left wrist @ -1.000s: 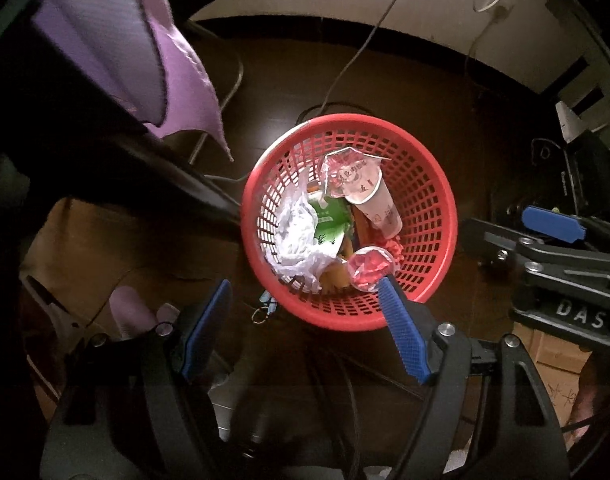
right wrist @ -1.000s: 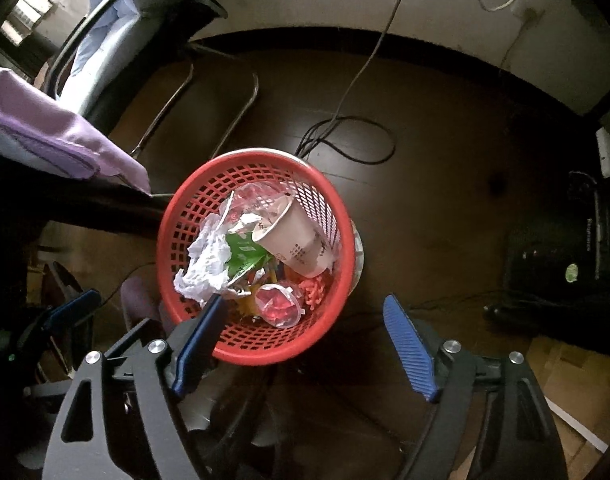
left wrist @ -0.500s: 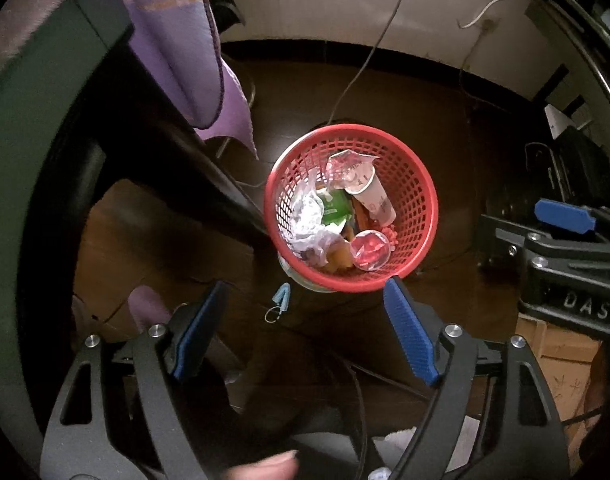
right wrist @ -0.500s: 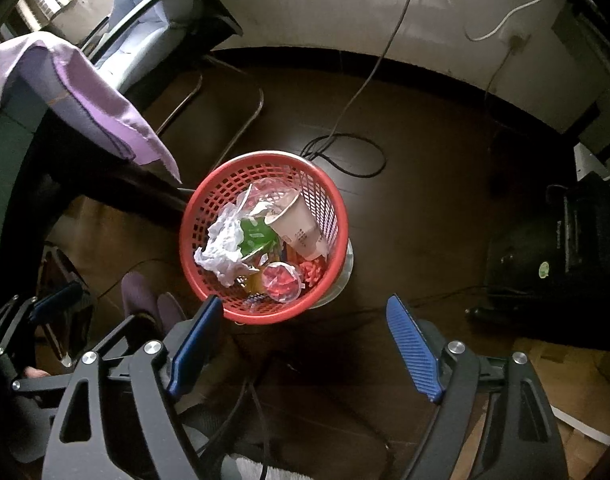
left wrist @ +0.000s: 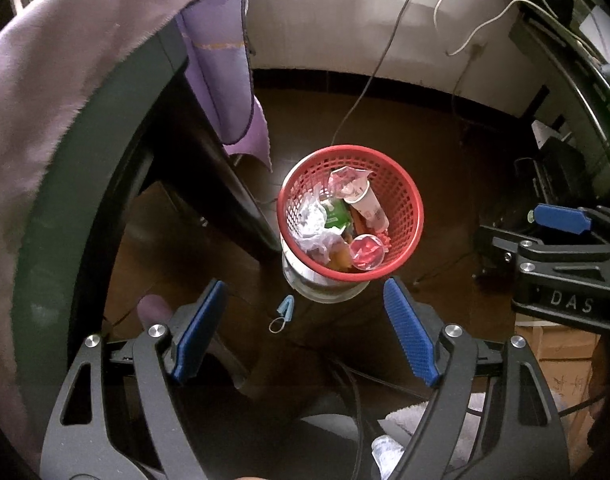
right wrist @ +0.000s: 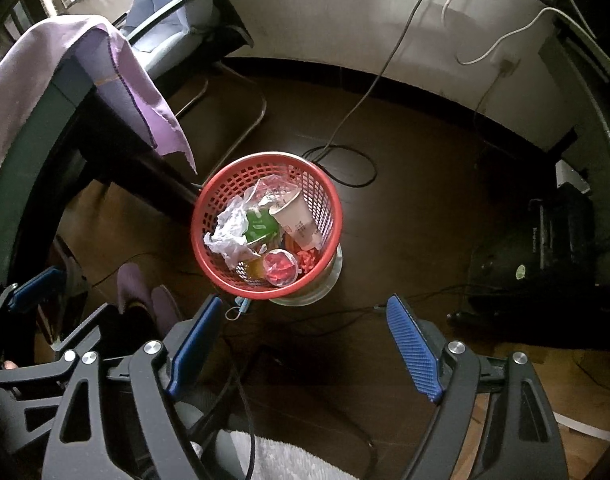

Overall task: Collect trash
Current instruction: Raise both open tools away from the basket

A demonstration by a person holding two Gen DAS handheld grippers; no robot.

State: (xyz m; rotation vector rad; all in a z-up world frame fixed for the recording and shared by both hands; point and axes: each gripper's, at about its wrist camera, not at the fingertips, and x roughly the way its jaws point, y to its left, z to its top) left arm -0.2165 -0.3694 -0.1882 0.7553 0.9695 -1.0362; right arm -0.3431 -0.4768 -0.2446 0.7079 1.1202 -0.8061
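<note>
Below me lies a dark wooden floor (right wrist: 425, 184); a purple cloth (left wrist: 221, 92) hangs over the corner of a dark table (left wrist: 153, 92) at my left; I see a chair (right wrist: 173, 36) with pale blue upholstery beyond that table; a grey cable (right wrist: 345, 164) loops on the floor near the white wall (right wrist: 345, 12); a small blue clip (left wrist: 286, 309) lies on the floor; a cardboard box (left wrist: 561, 360) sits at the floor's right edge.

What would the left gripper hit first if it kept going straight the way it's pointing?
Probably the dark floor, near the small blue clip just short of the red basket. The left gripper stands open and empty. Depth is hard to judge.
</note>
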